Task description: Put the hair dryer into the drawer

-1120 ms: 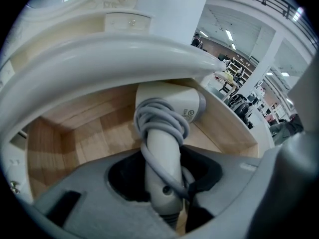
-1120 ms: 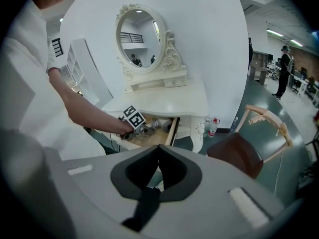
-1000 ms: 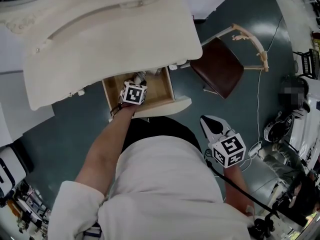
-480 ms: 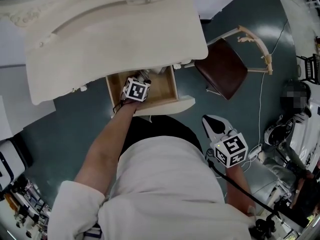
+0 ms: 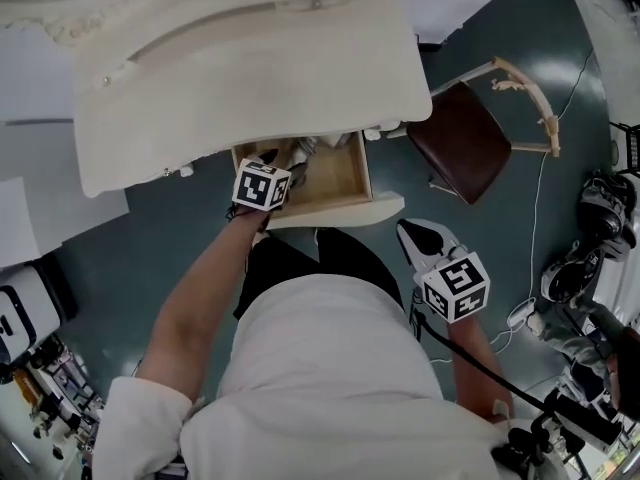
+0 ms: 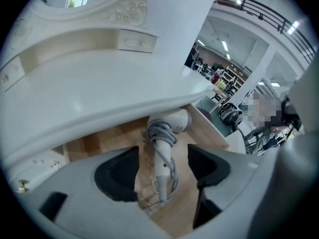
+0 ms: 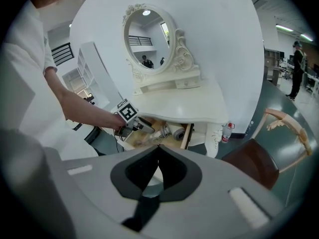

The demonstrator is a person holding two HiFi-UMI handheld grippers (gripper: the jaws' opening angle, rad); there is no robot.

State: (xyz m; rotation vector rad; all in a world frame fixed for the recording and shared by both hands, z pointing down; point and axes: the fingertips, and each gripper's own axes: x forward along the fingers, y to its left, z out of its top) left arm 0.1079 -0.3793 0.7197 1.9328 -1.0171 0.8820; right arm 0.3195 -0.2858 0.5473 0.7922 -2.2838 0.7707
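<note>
the left gripper point(image 6: 163, 158) is opening its jaws over the hair dryer point(image 6: 162, 156), which is lying inside the drawer point(image 5: 345, 183); its loose cord point(image 6: 160, 132) is risking snagging a jaw. the right gripper point(image 7: 157, 166) is hanging closed and empty, outside the drawer.

L gripper point(image 5: 284, 171) jaws opening abv hair dryer point(image 5: 308, 148) in drawer point(image 5: 346, 174)

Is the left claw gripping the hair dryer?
No: the left claw is opening, its jaws clear of the hair dryer in the drawer.
</note>
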